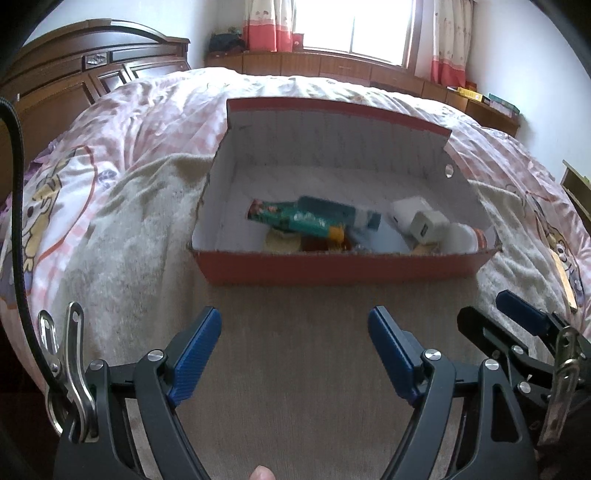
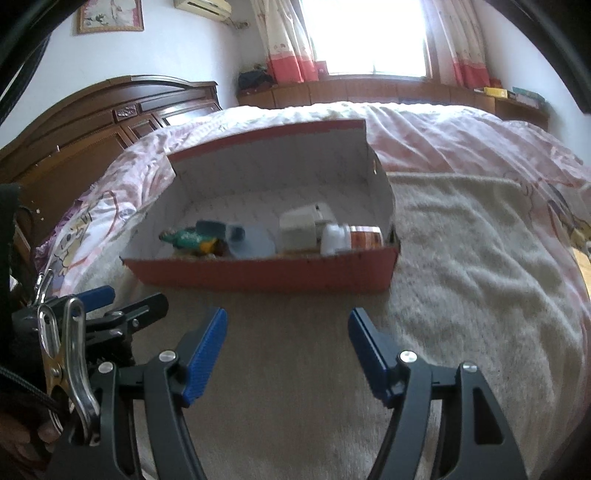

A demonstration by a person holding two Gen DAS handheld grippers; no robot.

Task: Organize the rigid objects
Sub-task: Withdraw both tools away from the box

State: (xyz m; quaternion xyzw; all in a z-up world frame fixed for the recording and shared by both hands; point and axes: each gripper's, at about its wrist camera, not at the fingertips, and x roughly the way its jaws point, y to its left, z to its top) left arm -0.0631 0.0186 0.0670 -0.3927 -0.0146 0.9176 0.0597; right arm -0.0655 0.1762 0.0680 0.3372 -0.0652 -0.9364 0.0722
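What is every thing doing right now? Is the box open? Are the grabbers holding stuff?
red box: open, lid flap up, on the bed
green tube: lying in the box
white charger: in the box
white-capped bottle: lying on its side
left gripper: open, empty
right gripper: open, empty

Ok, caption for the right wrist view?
Open right gripper hangs empty before a red box of small items on a bed.

A cream blanket (image 1: 295, 369) lies spread under and ahead of the fingers, over a pink patterned quilt (image 1: 147, 122) that covers the bed beyond them. Up and to the left of the fingers stands a dark wooden headboard (image 2: 110, 110). Far ahead, a bright window (image 2: 365, 33) sits between pink-hemmed curtains (image 2: 284, 55), above a low wooden cabinet (image 1: 332, 66).
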